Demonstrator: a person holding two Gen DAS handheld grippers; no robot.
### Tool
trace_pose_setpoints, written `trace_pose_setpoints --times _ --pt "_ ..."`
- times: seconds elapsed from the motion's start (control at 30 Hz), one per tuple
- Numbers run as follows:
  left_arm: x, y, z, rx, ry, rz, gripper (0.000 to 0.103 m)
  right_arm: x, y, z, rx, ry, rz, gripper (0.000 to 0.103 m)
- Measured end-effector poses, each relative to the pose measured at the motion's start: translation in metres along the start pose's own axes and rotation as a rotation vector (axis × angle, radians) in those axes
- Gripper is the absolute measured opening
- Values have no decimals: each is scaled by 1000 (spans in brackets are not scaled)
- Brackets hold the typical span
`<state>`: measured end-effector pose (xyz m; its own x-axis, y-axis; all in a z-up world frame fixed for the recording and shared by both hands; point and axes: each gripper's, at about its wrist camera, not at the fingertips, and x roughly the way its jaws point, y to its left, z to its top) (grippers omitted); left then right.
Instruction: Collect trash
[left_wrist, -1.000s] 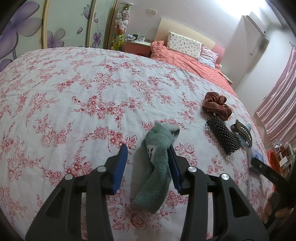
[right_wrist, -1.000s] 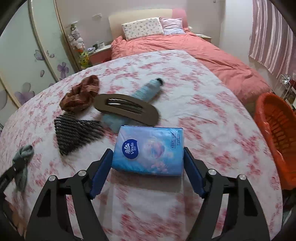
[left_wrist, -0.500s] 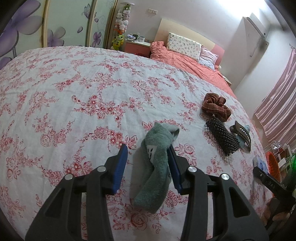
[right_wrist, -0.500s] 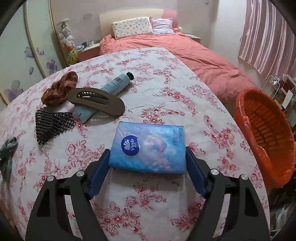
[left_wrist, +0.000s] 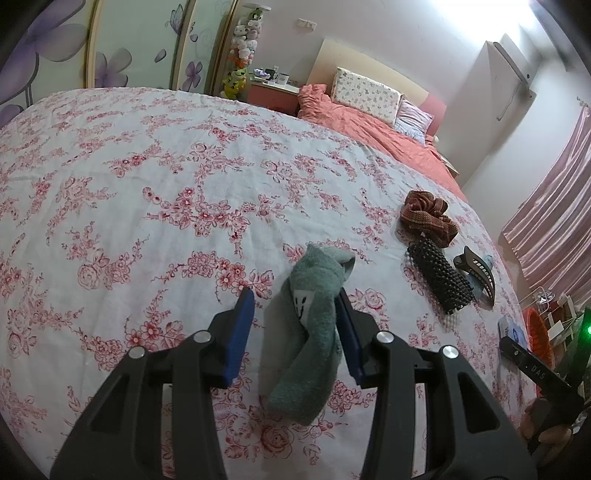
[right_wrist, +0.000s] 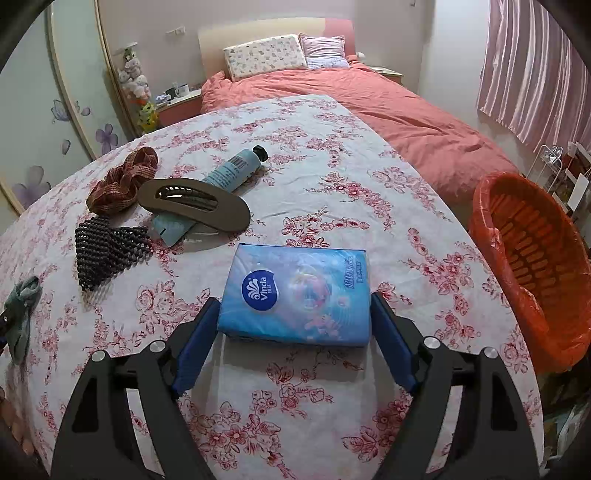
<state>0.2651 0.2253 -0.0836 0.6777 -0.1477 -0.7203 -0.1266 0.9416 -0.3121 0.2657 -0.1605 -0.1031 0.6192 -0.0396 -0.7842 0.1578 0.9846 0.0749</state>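
Since the earlier frames our right gripper (right_wrist: 291, 325) has been spreading its jaws, and the blue tissue pack (right_wrist: 299, 293) now sits between them on the flowered cloth (right_wrist: 332, 192) with a sliver of gap on each side, so nothing is pinched there. The orange basket (right_wrist: 532, 266) also shows more of itself than it did a second ago, though its far side and bottom run out of the right wrist view.

Our left gripper (left_wrist: 295, 325) hasn't budged. The green sock (left_wrist: 314, 332) lies between its fingers: it leans on the right pad while the left pad stands clear of it, so we can't tell if that counts as a grip. The jaws sit at a middling width.

Taking the tissue pack as the landmark: behind it and to the left lies the brown hair clip (right_wrist: 195, 205), resting across the blue tube (right_wrist: 225, 175), whose lower end is half hidden under the clip. Further left is the black beaded thing (right_wrist: 103, 251), and we honestly can't make out what it is. Behind that sits the brown scrunchie (right_wrist: 122, 181). The sock is at the far left edge, partly cut off, and the basket stands to the right, off the cloth's edge.

In the left wrist view the pack is just a blue corner behind the other gripper's black body.
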Motion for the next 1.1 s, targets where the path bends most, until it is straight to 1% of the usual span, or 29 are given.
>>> trace_pose_setpoints --times 0.7,0.77,0.83,0.9,0.93,0.97,1.0,1.03,1.07,1.1 --pt "0 0 0 -1 0 -4 47 0 -3 0 16 -3 28 84" --pt "0 -3 0 14 2 14 48 1 -1 1 7 -1 13 84" --pt "2 -11 -1 54 9 52 50 2 5 1 -19 9 -24 84" --pt "5 -20 -1 93 17 98 50 3 8 2 -22 11 -39 84" --pt "7 -24 -1 110 21 120 49 3 8 2 -16 10 -42 81" --pt "8 -27 -2 126 23 145 43 3 8 2 -14 7 -46 74" --pt "8 -28 -2 135 24 162 37 2 7 2 -9 -2 -42 74" --pt "9 -31 -2 146 26 173 26 1 5 2 -4 -3 -30 73" --pt "10 -33 -3 154 27 176 19 1 4 2 1 -6 -20 73" --pt "10 -34 -3 159 28 181 18 -1 1 1 6 -10 -5 73"
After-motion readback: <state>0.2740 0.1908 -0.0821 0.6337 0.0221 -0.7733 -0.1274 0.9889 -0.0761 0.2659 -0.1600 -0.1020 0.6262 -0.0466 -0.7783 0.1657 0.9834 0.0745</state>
